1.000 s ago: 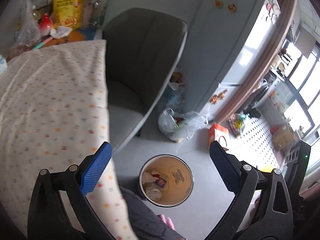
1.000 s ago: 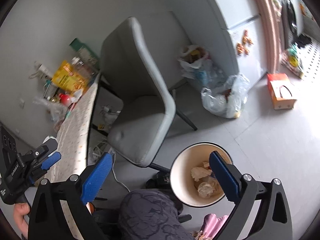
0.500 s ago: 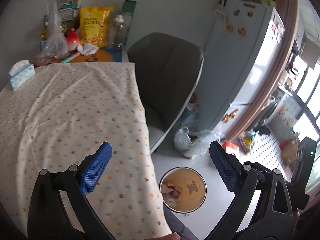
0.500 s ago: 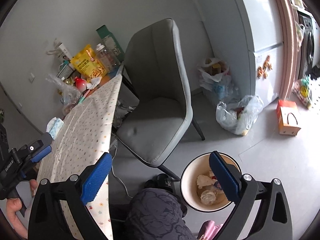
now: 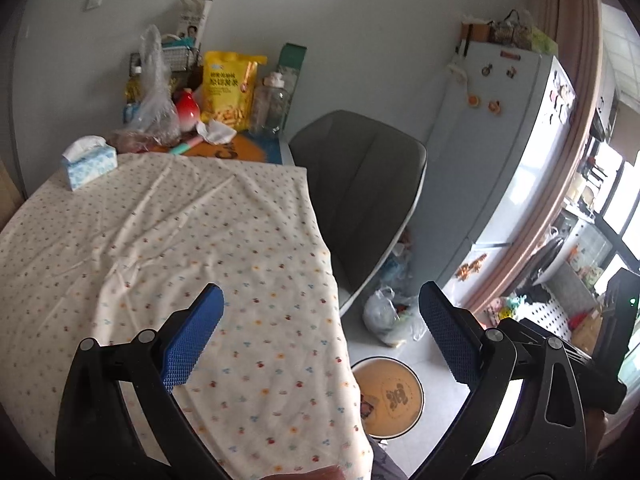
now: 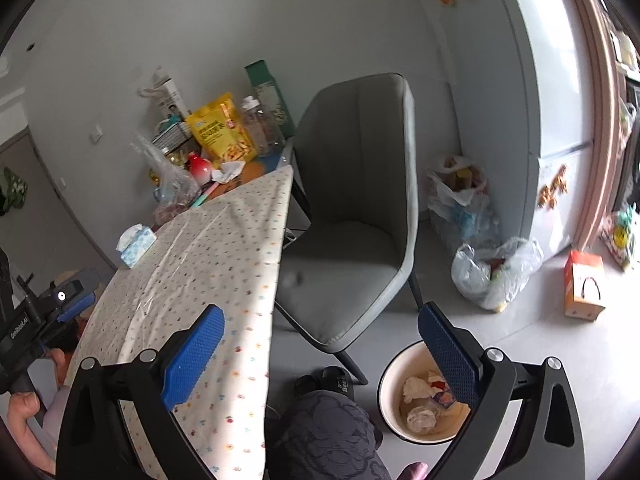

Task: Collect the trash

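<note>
A round cream bin (image 5: 390,398) stands on the floor beside the table; in the right wrist view the bin (image 6: 390,400) holds crumpled paper and wrappers (image 6: 420,402). A crumpled white tissue (image 5: 216,131) lies at the table's far end, also seen in the right wrist view (image 6: 229,171). My left gripper (image 5: 320,336) is open and empty above the table's near edge. My right gripper (image 6: 320,340) is open and empty, above the table edge and the bin.
The table (image 5: 160,240) has a dotted cloth. A tissue box (image 5: 89,163), a yellow snack bag (image 5: 228,88), a clear plastic bag (image 5: 154,100) and a jar (image 5: 272,104) stand at its far end. A grey chair (image 6: 352,208), trash bags (image 6: 496,272), a fridge (image 5: 500,160) and an orange box (image 6: 584,290) are to the right.
Both grippers have risen and tilted up from the bin toward the table. The table top and its far end have come into view. Both stay open.
</note>
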`<state>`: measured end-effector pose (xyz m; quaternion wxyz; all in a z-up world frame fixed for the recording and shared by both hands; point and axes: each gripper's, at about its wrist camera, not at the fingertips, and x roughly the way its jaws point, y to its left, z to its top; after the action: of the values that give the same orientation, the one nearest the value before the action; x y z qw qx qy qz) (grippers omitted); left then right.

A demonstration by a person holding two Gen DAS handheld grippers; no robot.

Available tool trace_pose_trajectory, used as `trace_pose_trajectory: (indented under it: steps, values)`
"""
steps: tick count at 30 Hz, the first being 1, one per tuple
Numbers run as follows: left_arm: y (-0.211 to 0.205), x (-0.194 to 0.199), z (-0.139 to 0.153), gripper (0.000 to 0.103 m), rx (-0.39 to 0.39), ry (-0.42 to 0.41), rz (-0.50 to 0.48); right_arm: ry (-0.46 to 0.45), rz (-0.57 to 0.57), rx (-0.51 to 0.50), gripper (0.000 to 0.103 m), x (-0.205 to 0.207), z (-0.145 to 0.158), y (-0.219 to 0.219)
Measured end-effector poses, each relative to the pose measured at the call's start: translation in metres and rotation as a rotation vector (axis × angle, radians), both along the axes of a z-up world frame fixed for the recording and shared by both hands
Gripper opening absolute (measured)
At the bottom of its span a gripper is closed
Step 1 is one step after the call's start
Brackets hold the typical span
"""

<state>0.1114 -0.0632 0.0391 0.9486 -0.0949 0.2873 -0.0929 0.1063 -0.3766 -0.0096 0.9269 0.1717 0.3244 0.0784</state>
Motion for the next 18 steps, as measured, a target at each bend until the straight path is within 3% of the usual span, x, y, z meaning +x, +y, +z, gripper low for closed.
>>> trace_pose_trajectory:
  steps: [18]
  values:
    - [0.038,-0.074,0.033,0.097,0.061,-0.109,0.039,-0.130,0.061,-0.058,0.095,-0.050,0.053,0.049]
